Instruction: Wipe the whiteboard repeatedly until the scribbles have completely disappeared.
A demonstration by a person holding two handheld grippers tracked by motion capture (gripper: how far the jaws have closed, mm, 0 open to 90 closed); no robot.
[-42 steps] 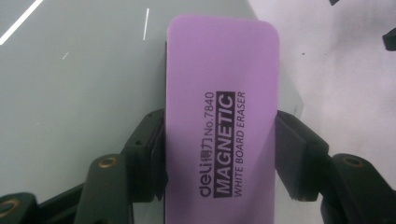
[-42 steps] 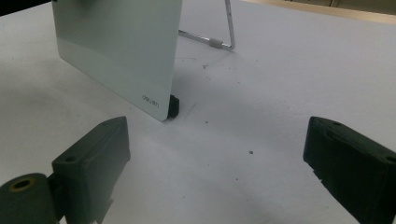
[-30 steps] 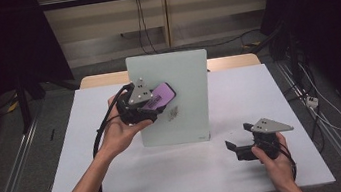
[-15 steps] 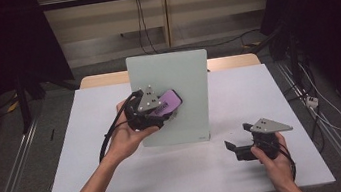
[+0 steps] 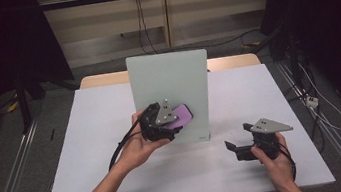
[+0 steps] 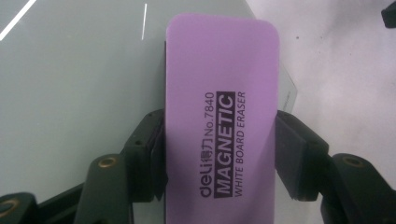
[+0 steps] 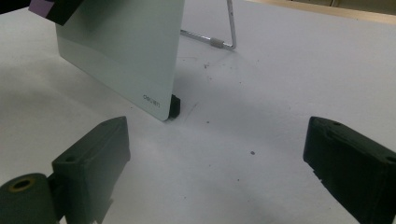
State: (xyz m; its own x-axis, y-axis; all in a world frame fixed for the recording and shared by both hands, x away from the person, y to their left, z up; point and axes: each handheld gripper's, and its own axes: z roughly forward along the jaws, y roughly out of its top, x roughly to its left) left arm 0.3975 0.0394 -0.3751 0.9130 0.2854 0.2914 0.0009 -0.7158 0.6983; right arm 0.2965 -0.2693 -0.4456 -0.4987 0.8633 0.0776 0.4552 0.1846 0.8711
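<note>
eraser [image 6: 219,116] clamped in left tool [image 5: 175,125], against board [image 5: 168,78]

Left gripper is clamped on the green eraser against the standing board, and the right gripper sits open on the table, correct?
One detail is off: the eraser is purple, not green, as the left gripper view shows, with the left gripper shut on its sides in front of the standing board. The rest holds: the right gripper is open, low over the table.
</note>
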